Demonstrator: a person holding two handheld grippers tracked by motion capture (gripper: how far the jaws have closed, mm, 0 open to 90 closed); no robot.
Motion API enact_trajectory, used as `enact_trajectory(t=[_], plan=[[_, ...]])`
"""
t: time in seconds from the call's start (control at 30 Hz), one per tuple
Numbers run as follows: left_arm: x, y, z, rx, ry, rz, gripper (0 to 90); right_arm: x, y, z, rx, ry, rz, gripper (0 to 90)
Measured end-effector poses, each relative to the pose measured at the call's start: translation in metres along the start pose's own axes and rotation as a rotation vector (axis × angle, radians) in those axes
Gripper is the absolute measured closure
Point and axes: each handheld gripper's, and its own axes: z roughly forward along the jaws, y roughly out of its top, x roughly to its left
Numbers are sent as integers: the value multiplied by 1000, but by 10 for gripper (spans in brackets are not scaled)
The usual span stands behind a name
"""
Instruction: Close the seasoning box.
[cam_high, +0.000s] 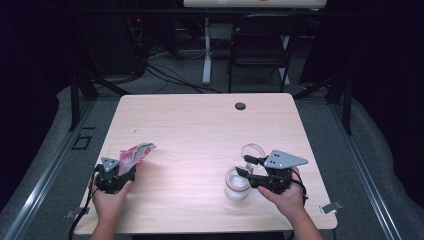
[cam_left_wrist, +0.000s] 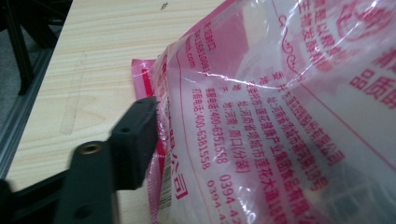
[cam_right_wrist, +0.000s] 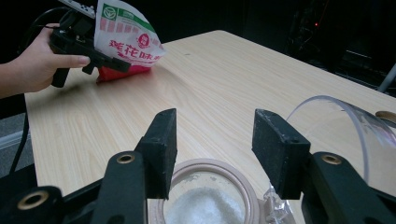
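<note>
Pink-and-white plastic: seasoning bag (cam_high: 136, 154) at the table's (cam_high: 200, 130) near-left edge, its far end raised off the wood – bottom end down by the left gripper (cam_high: 116, 175).
Left jaws: apart; in the left gripper view one black pad (cam_left_wrist: 136, 140) sits right against the bag's crinkled edge, the other is hidden behind the film, so whether it presses I can't tell. Looks like a loose hold – prob. letting the bag rest after use.
Glass jar (cam_high: 237, 184): near-right, white granules inside, mouth open.
Right gripper (cam_high: 247, 167): hovering over the jar's rim, jaws wide apart w/ nothing between the pads (cam_right_wrist: 163, 144) – likely poised to steady the jar or fetch its lid.
Clear lid (cam_high: 253, 150): just behind the jar, tilted on edge, parked out of the way so the mouth stays free.
</note>
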Motion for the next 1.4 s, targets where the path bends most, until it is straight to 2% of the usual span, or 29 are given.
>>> enact_trajectory(t=[0.1,0.37,0.47,0.93,1.1,1.4], plan=[[0,0,-2,-9,-16,6,266,0,0,-1,-1,-5,0,494],[-7,3,-12,-26,-60,24,212,1,3,-3,-11,-11,-6,480],[-14,4,-17,-25,-82,48,212,1,4,-4,-18,-15,-4,470],[-55,11,-35,-66,-130,183,217,-6,8,-16,-32,-64,10,462],[-66,12,-41,-88,-151,209,213,-10,10,-22,-39,-83,15,462],[-84,13,-48,-98,-200,239,212,-17,12,-32,-60,-119,25,468]])
